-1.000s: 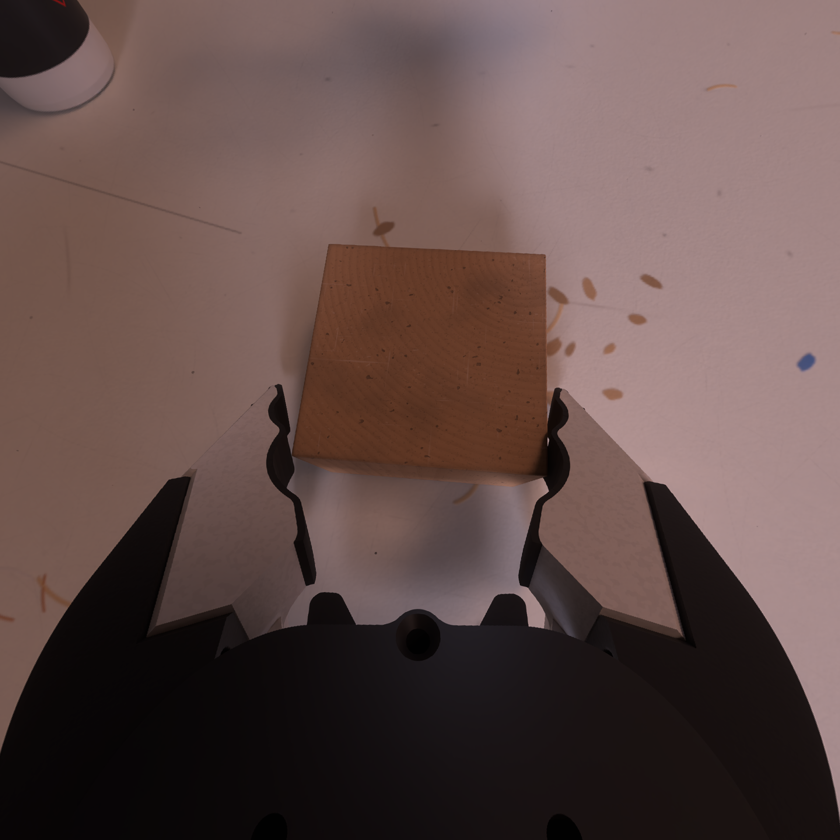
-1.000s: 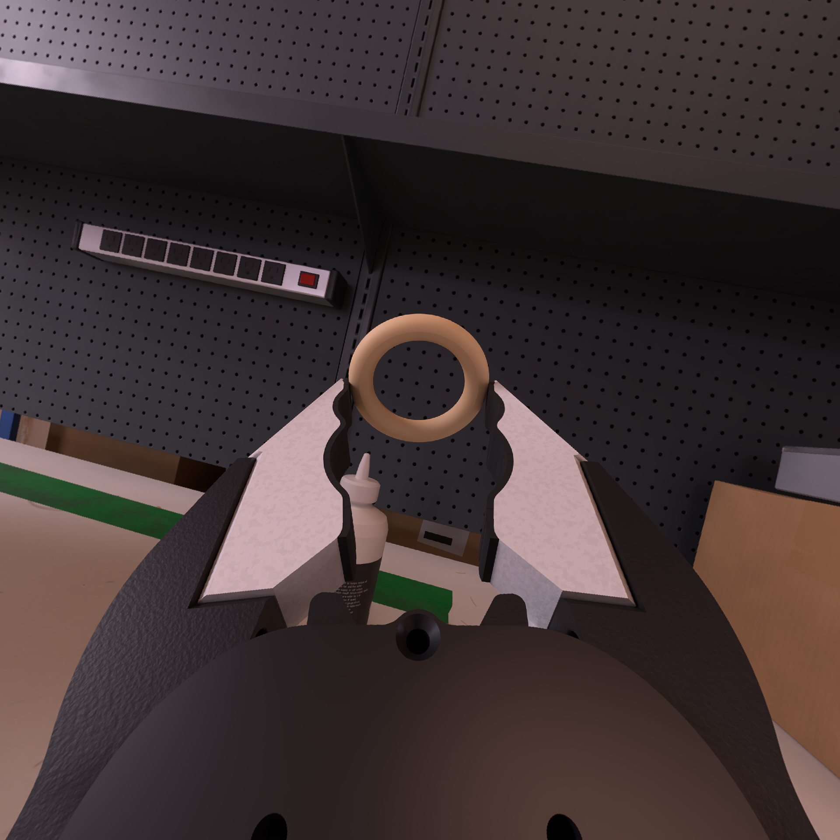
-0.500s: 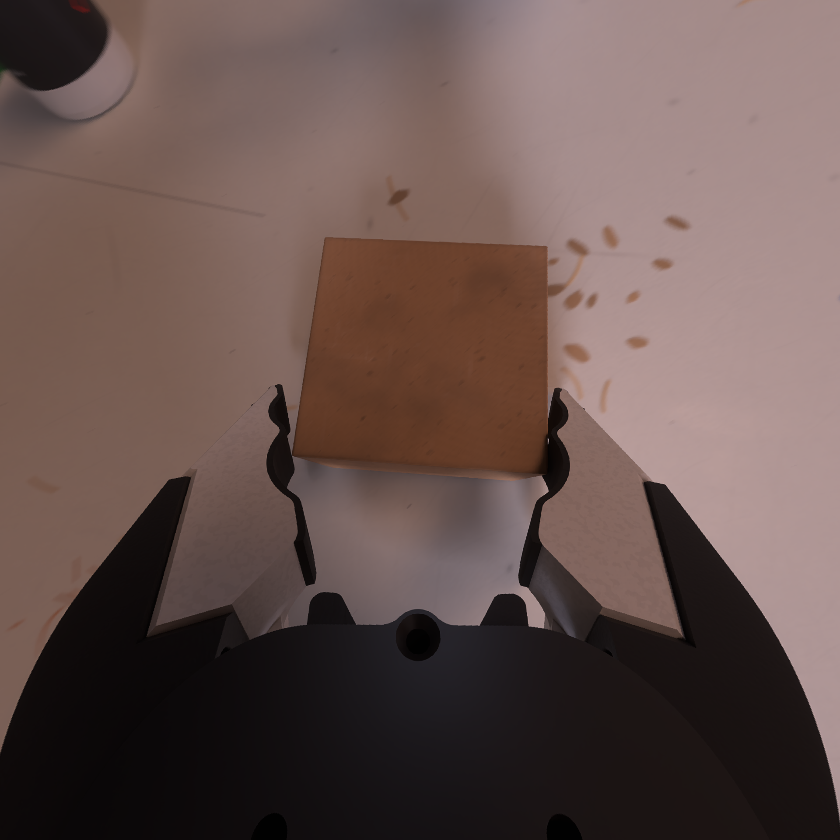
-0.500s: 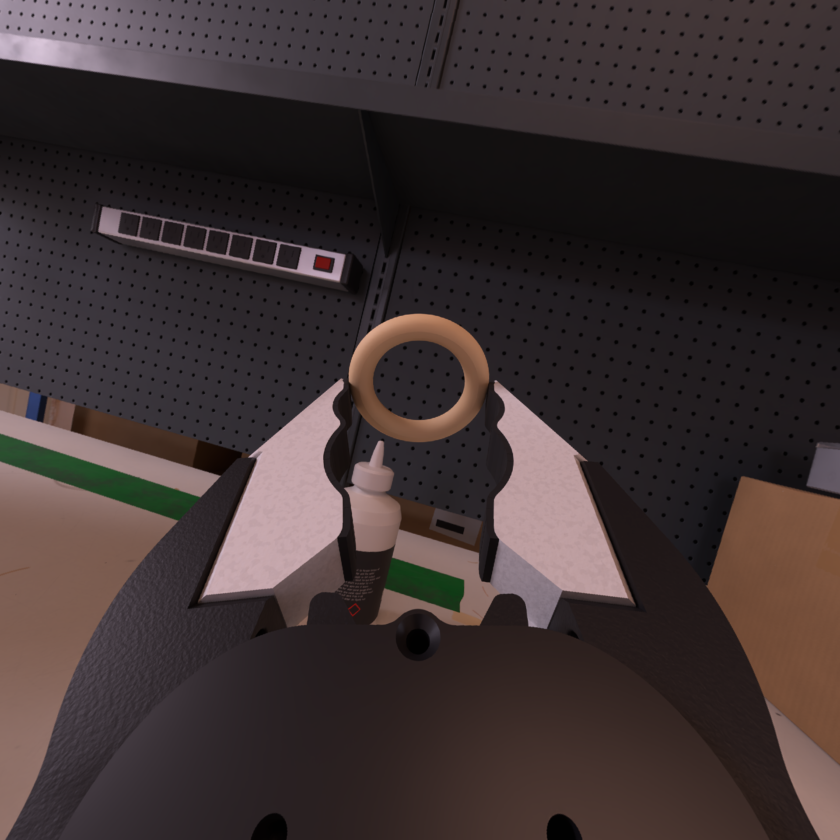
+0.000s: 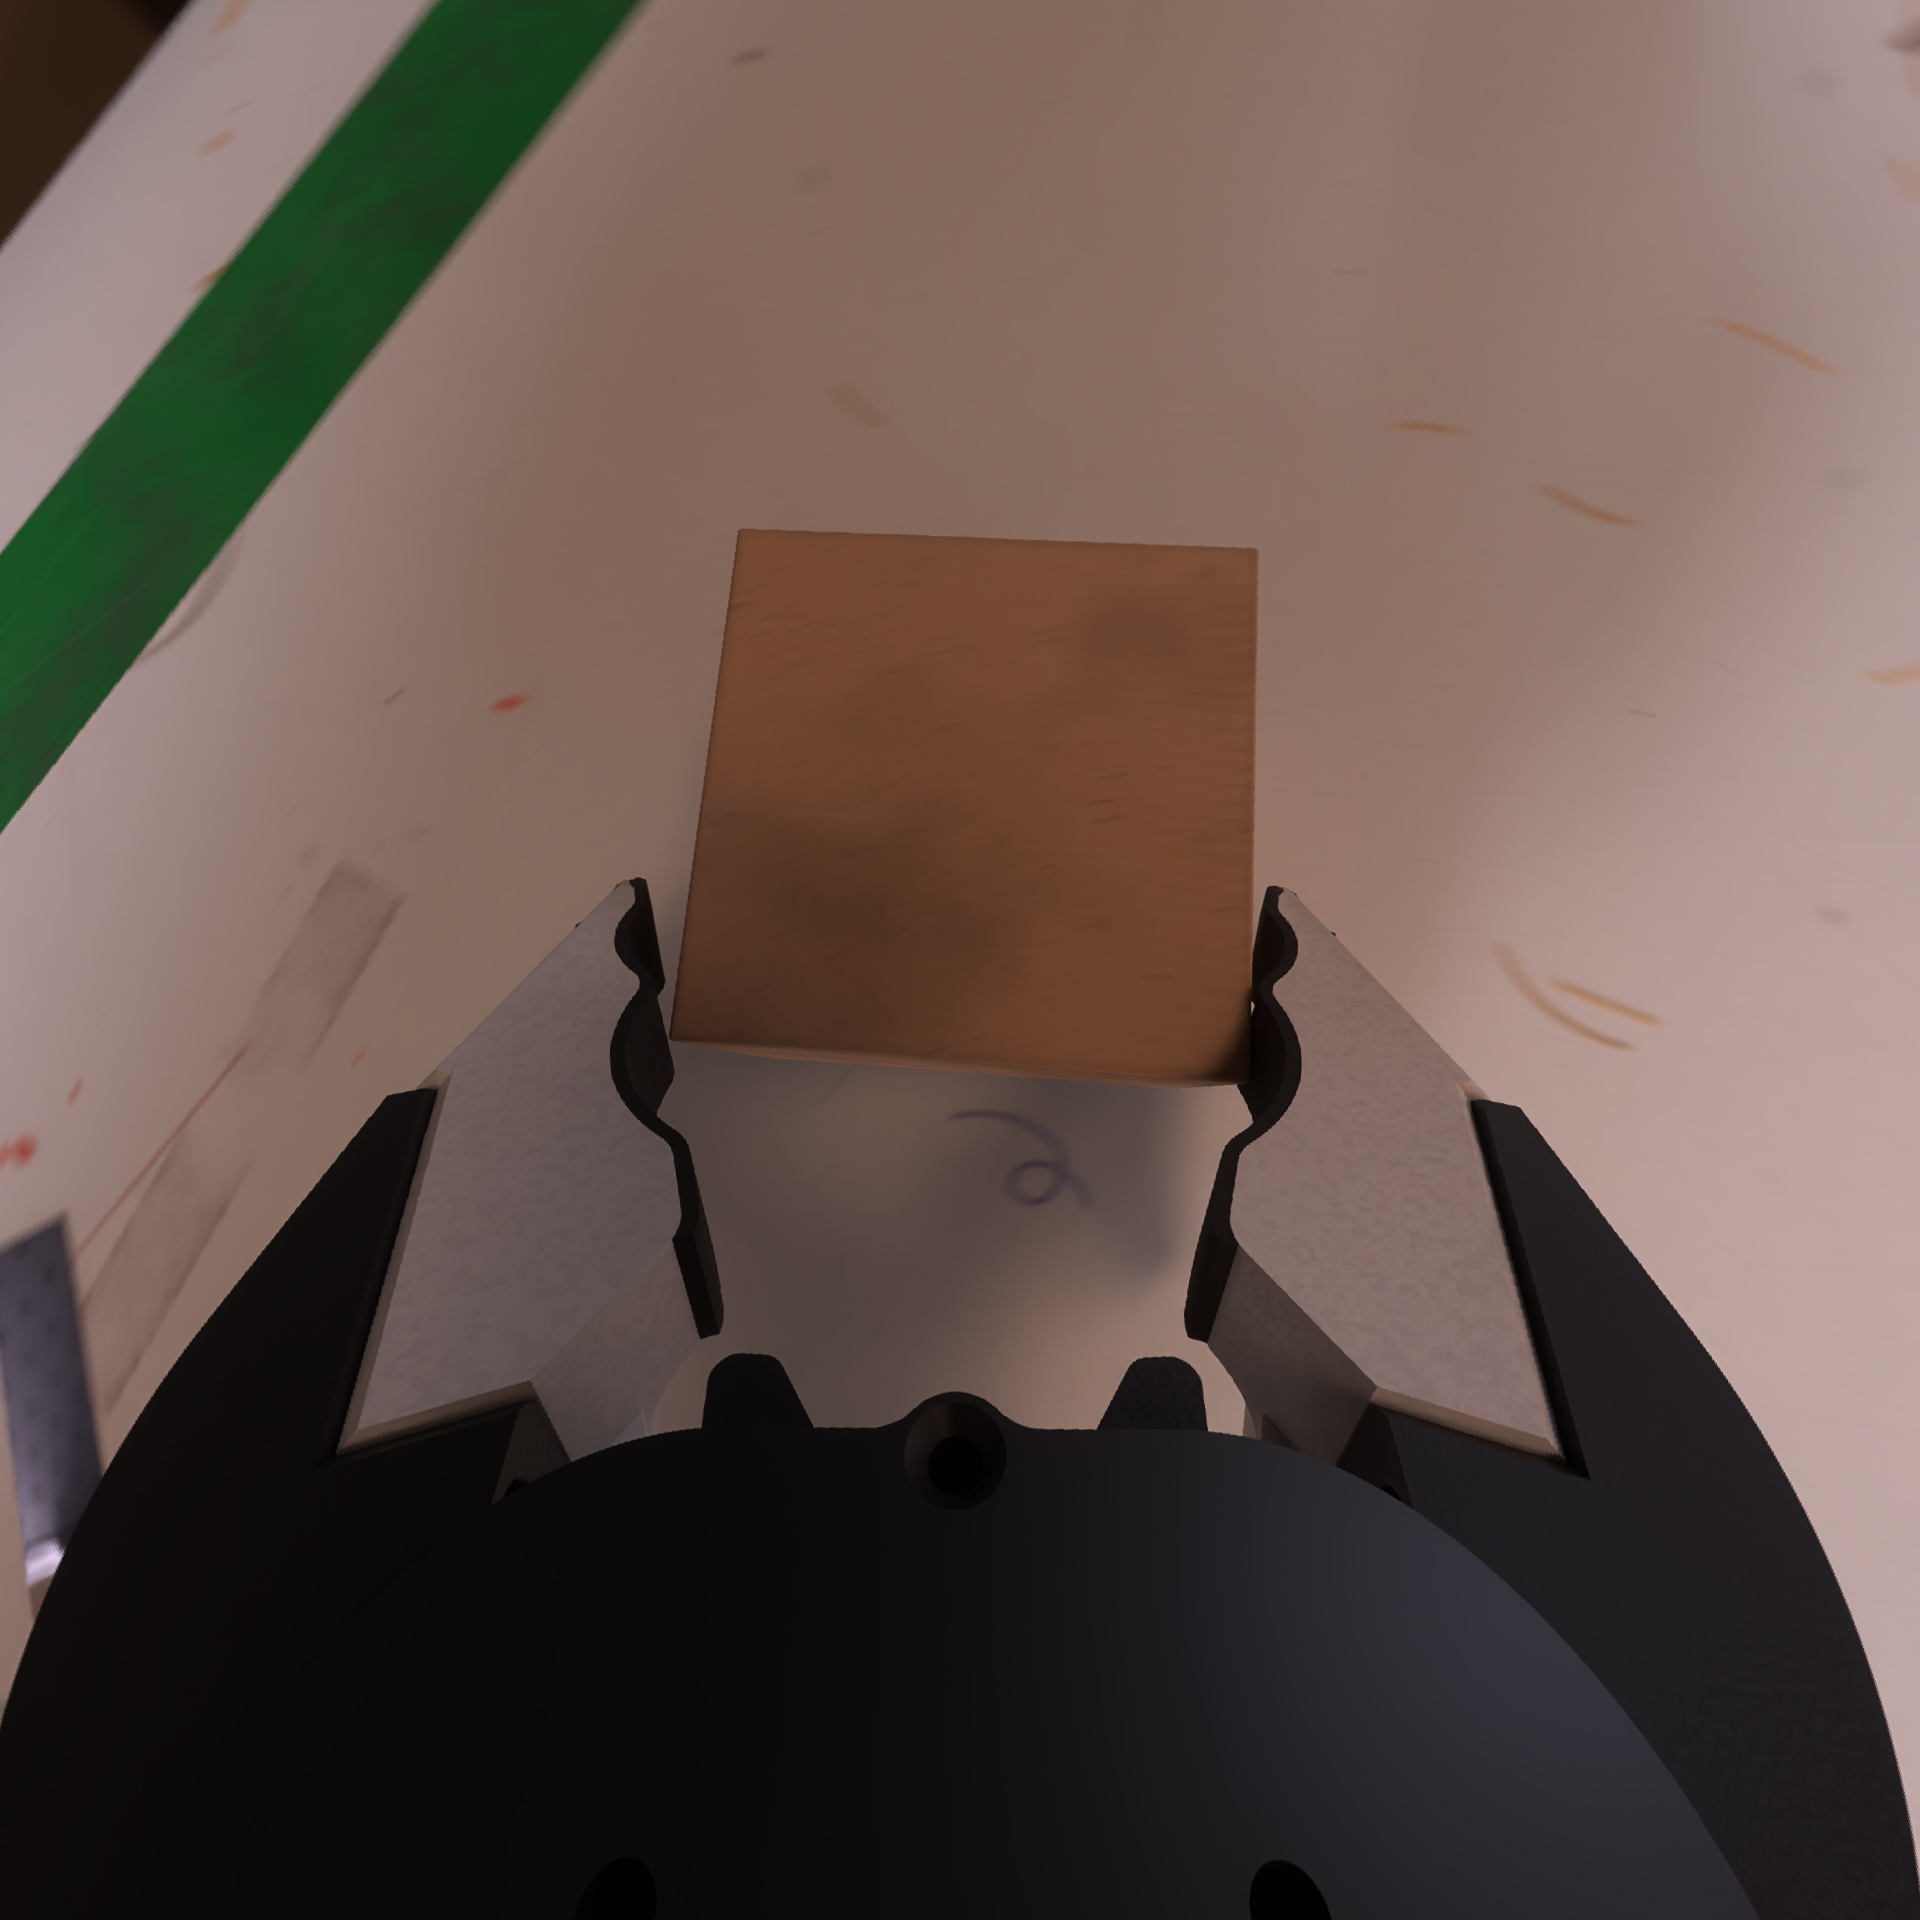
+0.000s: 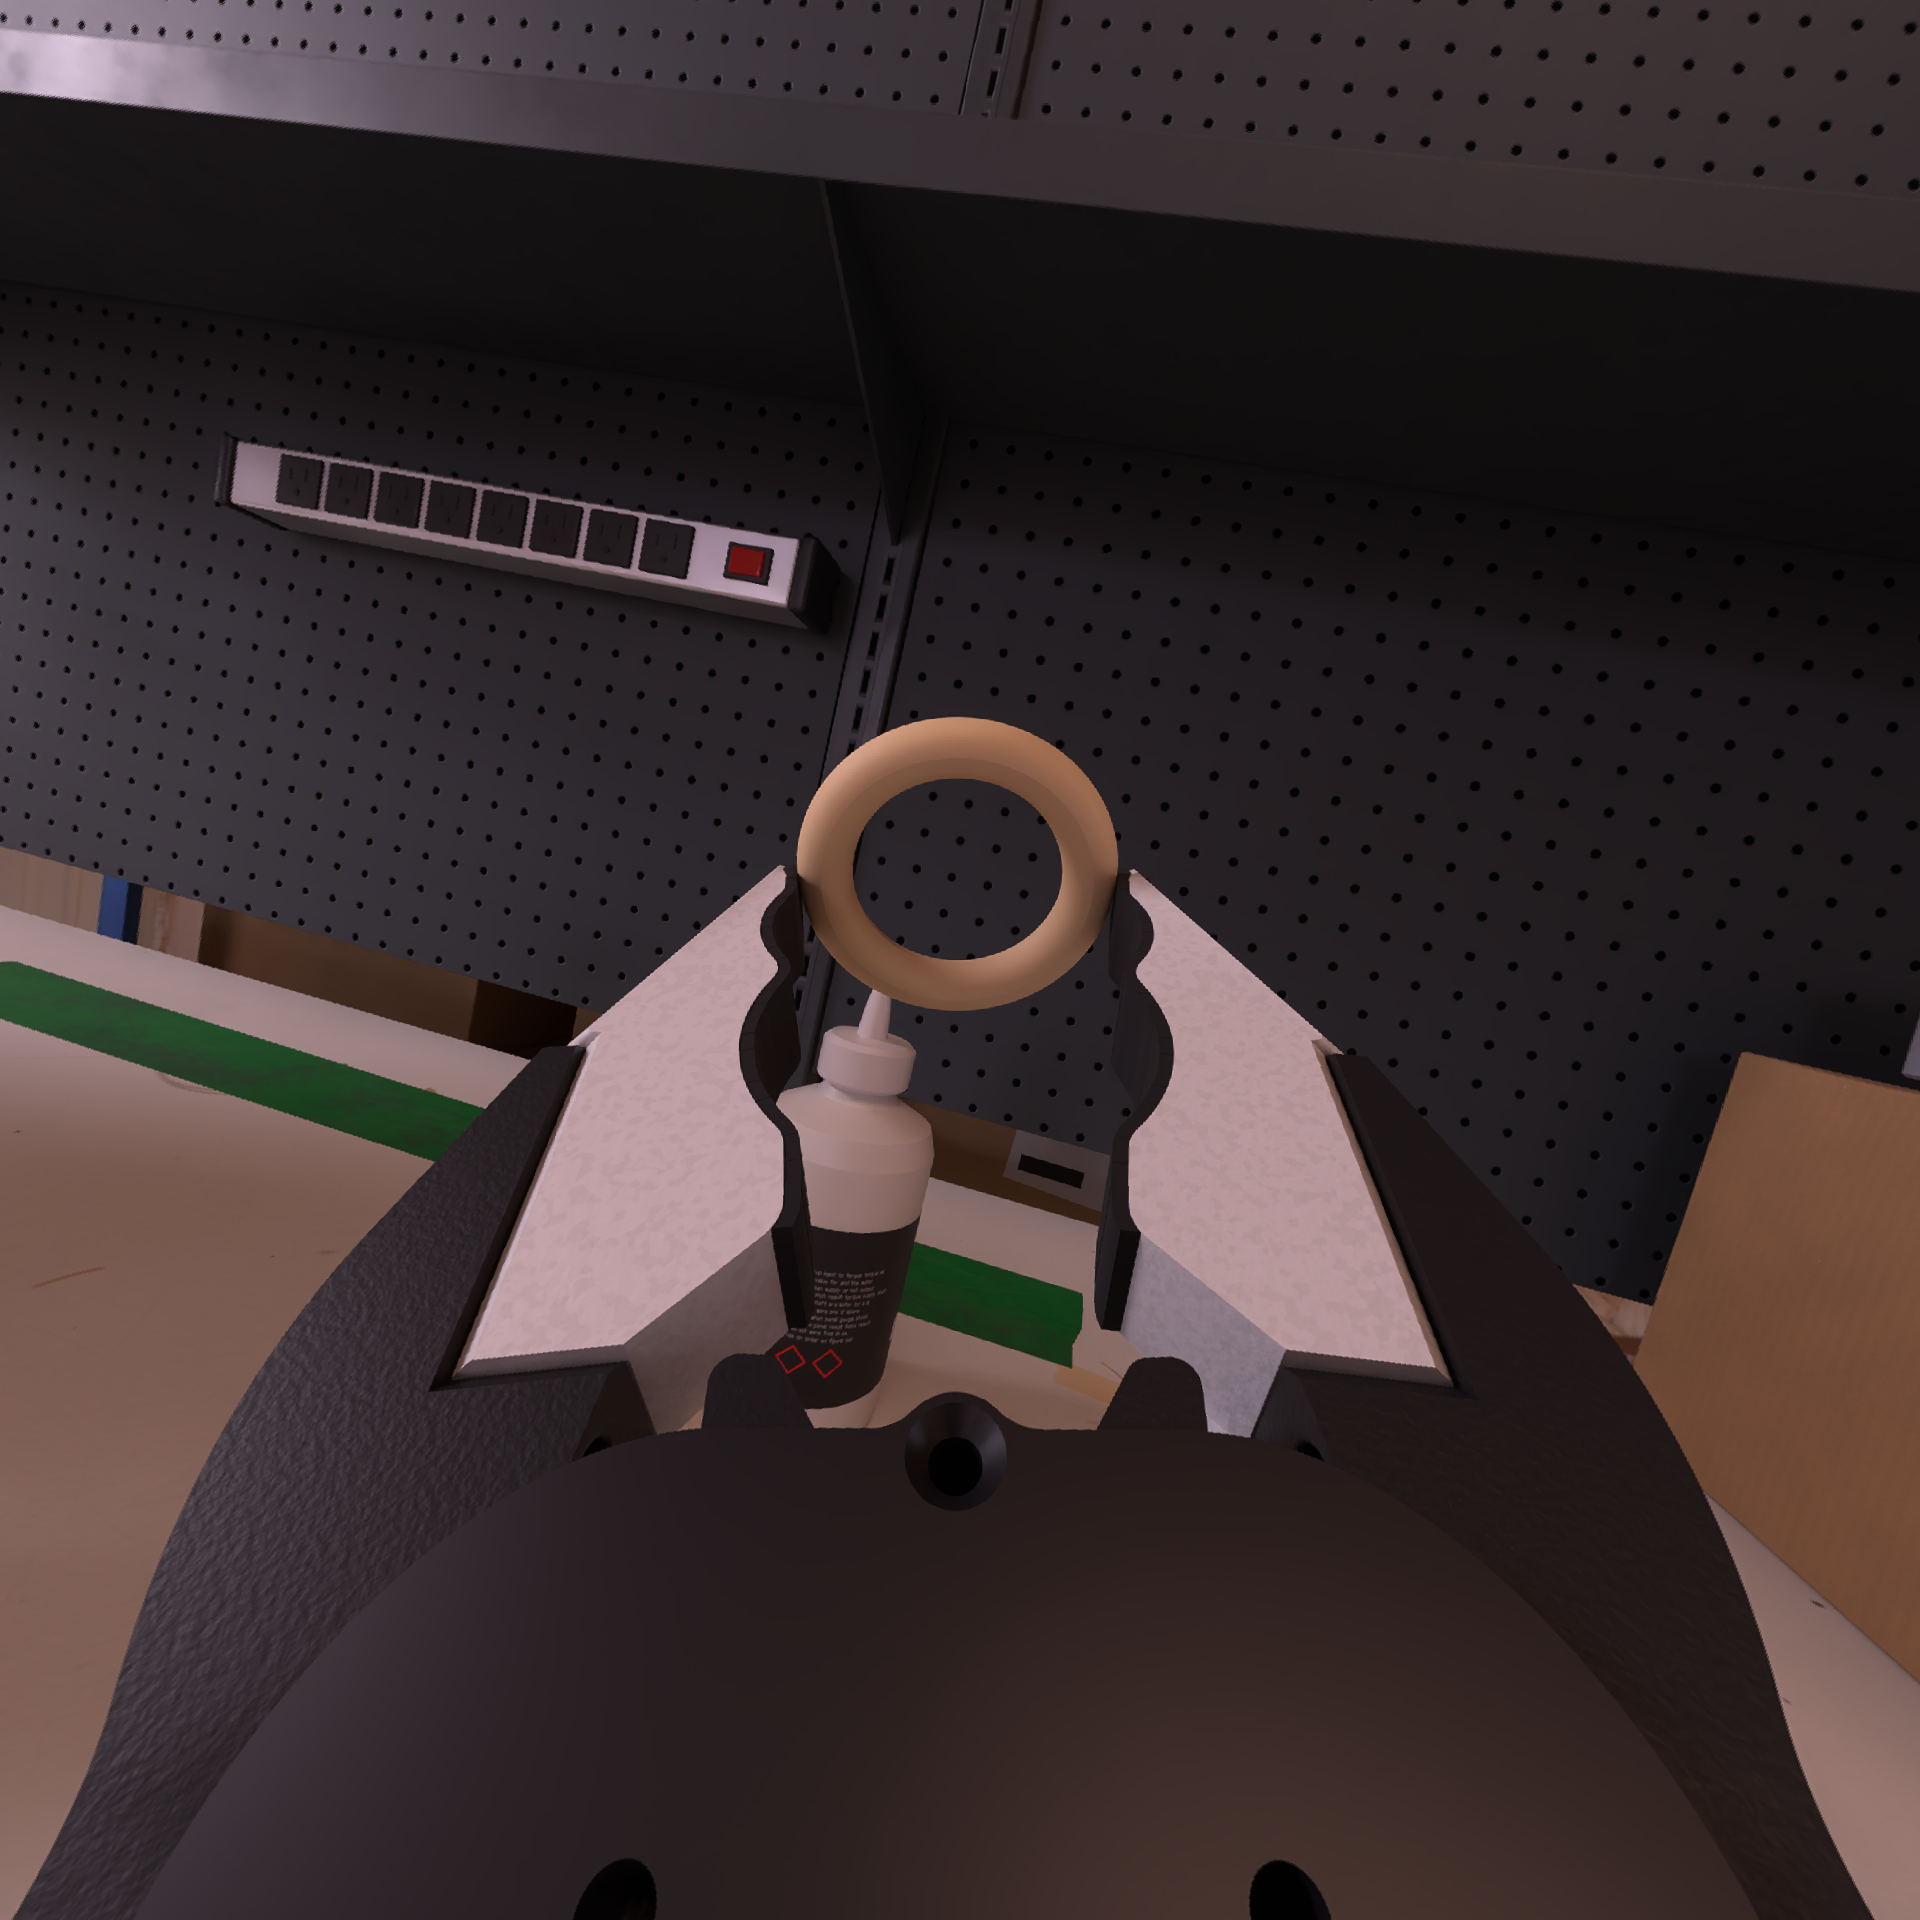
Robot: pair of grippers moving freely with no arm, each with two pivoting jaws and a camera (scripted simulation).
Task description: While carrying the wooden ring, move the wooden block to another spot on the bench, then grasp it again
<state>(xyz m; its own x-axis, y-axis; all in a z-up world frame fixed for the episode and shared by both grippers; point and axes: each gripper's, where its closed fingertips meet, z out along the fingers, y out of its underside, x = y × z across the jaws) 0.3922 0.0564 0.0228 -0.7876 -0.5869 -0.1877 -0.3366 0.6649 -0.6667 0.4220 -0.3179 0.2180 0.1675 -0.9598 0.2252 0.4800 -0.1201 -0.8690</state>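
In the left wrist view my left gripper [image 5: 956,966] is shut on the wooden block [image 5: 977,800], a square brown block held by its near end between the two fingertips, above the pale bench top [image 5: 1455,312]. In the right wrist view my right gripper [image 6: 956,935] is shut on the wooden ring [image 6: 956,977], a light tan ring held upright between the fingertips, up in the air in front of the dark pegboard [image 6: 1455,727].
A green tape stripe [image 5: 208,395] runs along the bench's far left. A grey metal piece [image 5: 42,1392] lies at the left edge. A white and black glue bottle [image 6: 862,1174] stands ahead of the right gripper. A power strip [image 6: 520,520] hangs on the pegboard; a brown board [image 6: 1808,1330] leans at right.
The left gripper has carried the block across the bench: the bottle and wood chips left its view, the green stripe came in. The right view shifted slightly; the ring stays gripped.
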